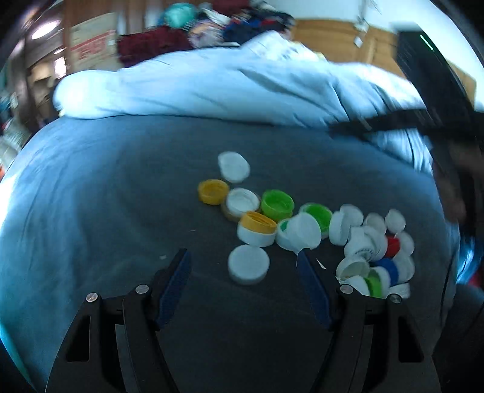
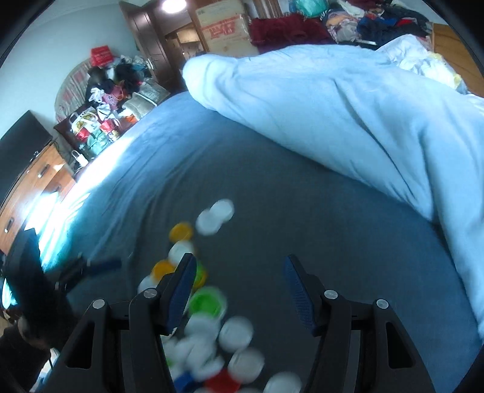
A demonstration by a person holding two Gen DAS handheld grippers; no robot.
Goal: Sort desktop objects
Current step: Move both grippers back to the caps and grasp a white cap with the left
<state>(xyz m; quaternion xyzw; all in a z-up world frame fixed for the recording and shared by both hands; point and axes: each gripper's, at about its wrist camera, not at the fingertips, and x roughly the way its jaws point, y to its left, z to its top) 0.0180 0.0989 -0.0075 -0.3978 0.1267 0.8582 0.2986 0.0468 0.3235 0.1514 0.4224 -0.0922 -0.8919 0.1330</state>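
Observation:
Several plastic bottle caps lie on a blue-grey bed sheet (image 1: 121, 196): white (image 1: 233, 166), yellow (image 1: 212, 191) and green (image 1: 276, 205) ones in a loose line, and a denser pile (image 1: 375, 251) with a red cap (image 1: 392, 245) and a blue cap (image 1: 390, 267). My left gripper (image 1: 243, 255) is open above the sheet. A white cap (image 1: 248, 272) lies just beyond its fingertips, untouched. My right gripper (image 2: 239, 258) is open with bare sheet between its fingers. The caps, blurred, spread to its left and below, among them a green cap (image 2: 207, 300) and a red cap (image 2: 222, 382).
A bunched light-blue duvet (image 1: 227, 84) (image 2: 348, 105) borders the far side of the sheet. Behind it are piled clothes (image 2: 363, 21) and a cardboard box (image 2: 224, 27). A wooden dresser (image 2: 33, 181) stands at the left. Each gripper shows blurred in the other's view.

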